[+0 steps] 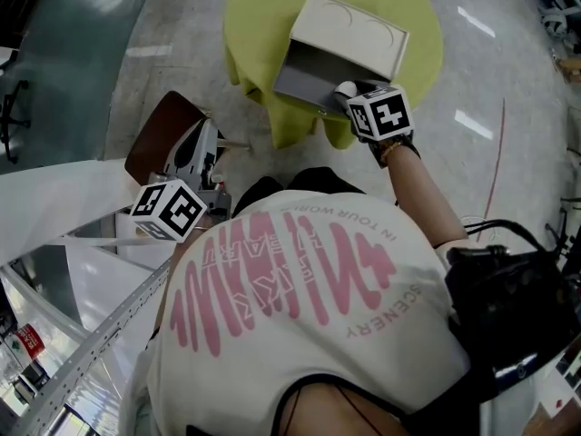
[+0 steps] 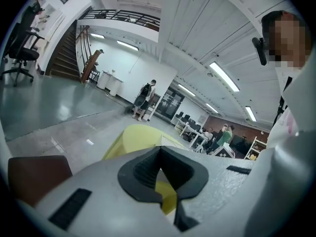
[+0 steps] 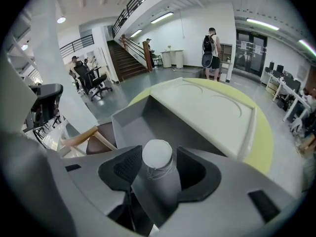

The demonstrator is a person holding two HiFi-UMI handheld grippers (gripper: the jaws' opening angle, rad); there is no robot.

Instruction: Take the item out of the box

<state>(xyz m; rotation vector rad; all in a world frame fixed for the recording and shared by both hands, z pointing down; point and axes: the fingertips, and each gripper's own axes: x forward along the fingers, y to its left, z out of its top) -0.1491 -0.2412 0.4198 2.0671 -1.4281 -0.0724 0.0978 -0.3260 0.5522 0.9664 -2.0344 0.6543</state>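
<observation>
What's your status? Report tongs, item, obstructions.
Left tongs shut, empty. Right tongs wide around grey white-capped bottle, at mouth of open white grey-lined box. Nothing seen blocking.

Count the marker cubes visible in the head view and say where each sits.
2. One marker cube tops the left hand-held gripper beside the brown chair; the other tops the right hand-held gripper at the open box on the yellow table. None appears hidden.

The bare right arm (image 1: 422,193) reaches far forward, and its tool (image 3: 157,157) has the jaws spread wide with a bottle (image 3: 159,181) between them. The left tool (image 2: 159,149) is held near the body on the left, jaws together with nothing between them.
</observation>
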